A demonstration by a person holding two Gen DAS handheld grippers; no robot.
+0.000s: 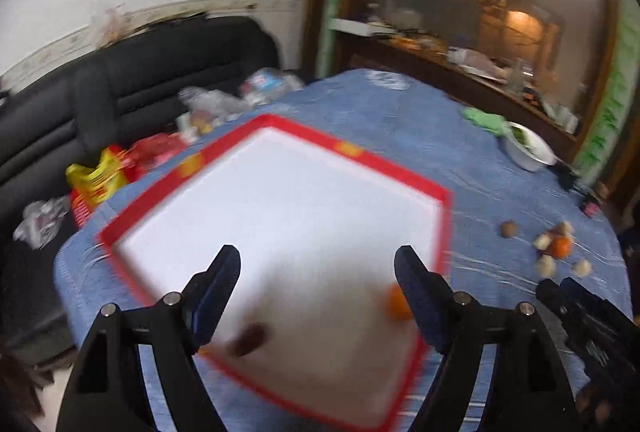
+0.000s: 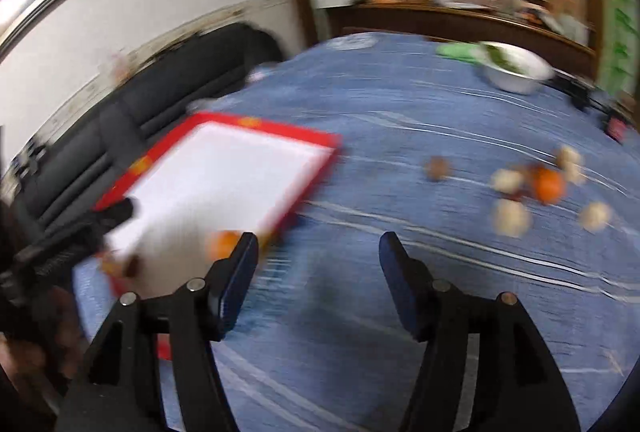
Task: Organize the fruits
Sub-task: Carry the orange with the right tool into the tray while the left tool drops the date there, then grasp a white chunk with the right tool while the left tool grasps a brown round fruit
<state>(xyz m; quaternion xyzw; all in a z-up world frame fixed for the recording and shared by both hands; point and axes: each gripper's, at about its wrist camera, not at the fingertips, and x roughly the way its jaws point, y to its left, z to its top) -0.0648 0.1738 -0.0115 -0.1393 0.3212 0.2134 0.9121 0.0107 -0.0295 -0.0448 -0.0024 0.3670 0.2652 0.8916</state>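
A white tray with a red rim (image 1: 442,216) (image 2: 276,130) lies on the blue tablecloth. My left gripper (image 1: 318,258) hangs open above the tray with nothing between its fingers. A blurred dark brown fruit (image 1: 250,340) and an orange (image 1: 396,302) lie in the tray's near part. My right gripper (image 2: 316,246) is open over bare cloth just right of the tray, and the same orange (image 2: 222,244) shows beside its left finger. Further right a loose pile holds another orange (image 2: 548,184) (image 1: 560,246), several pale round fruits (image 2: 512,218) and a brown one (image 2: 438,168) (image 1: 508,230).
A white bowl with greens (image 2: 516,72) (image 1: 528,148) and a green cloth (image 1: 482,120) sit at the table's far right. A black sofa (image 1: 140,72) with bags and wrappers (image 1: 100,176) runs along the left. A cluttered wooden sideboard (image 1: 460,72) stands behind the table.
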